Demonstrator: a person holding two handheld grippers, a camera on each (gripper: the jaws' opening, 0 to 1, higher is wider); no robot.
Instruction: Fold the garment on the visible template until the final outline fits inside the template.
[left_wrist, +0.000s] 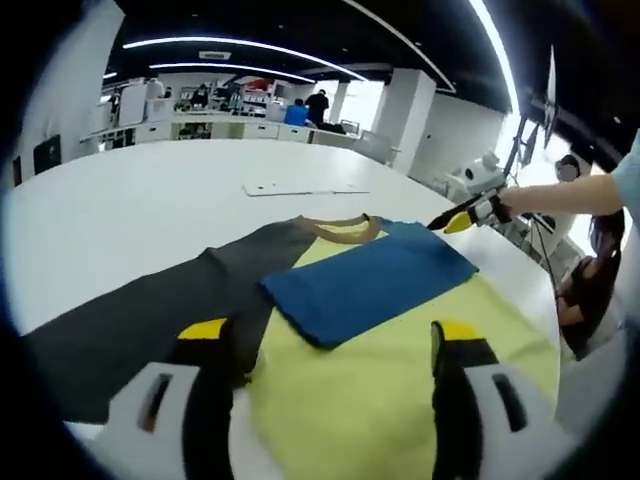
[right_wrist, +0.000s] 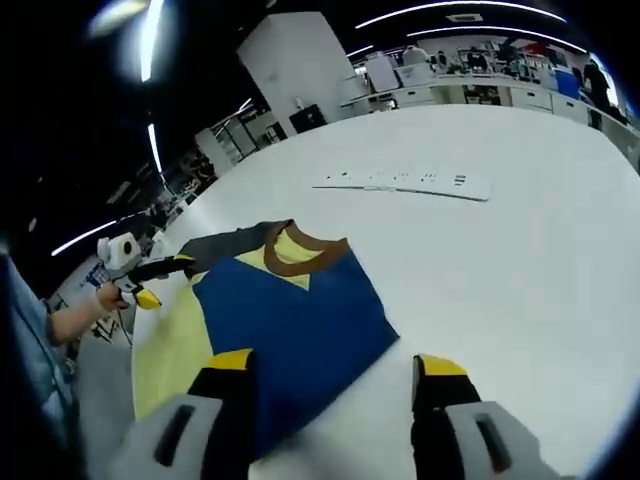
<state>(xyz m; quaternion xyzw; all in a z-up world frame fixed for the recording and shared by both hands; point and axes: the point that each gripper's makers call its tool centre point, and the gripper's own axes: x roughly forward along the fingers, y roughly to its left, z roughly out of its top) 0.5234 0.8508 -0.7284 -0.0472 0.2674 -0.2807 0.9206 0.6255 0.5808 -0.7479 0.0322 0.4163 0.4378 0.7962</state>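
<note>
Left gripper view: left tool (left_wrist: 335, 345) has its jaws spread wide with nothing between them, hanging just over the near hem of the yellow T-shirt with a brown collar and blue and dark grey sleeves (left_wrist: 400, 370).
Garment spot: shirt lies flat on the white tabletop (left_wrist: 150, 200); blue sleeve (left_wrist: 370, 285) is already folded in across the yellow chest, dark grey sleeve (left_wrist: 150, 315) is stretched out flat to the side.
Long axis: collar (left_wrist: 345, 230) is at the far end and the hem is near me, so the shirt runs pretty much straight away from the left tool.
Right gripper view: right tool (right_wrist: 335, 385) is also wide open and empty, sitting over the blue folded edge where it meets bare tabletop.
Nearer hand: grey sleeve sits right by the left tool's jaw, so I'd guess that side takes the next fold.
Template: can't really make one out under the shirt.
Background: thin white strip (left_wrist: 305, 187) lying further back on the tabletop.
</note>
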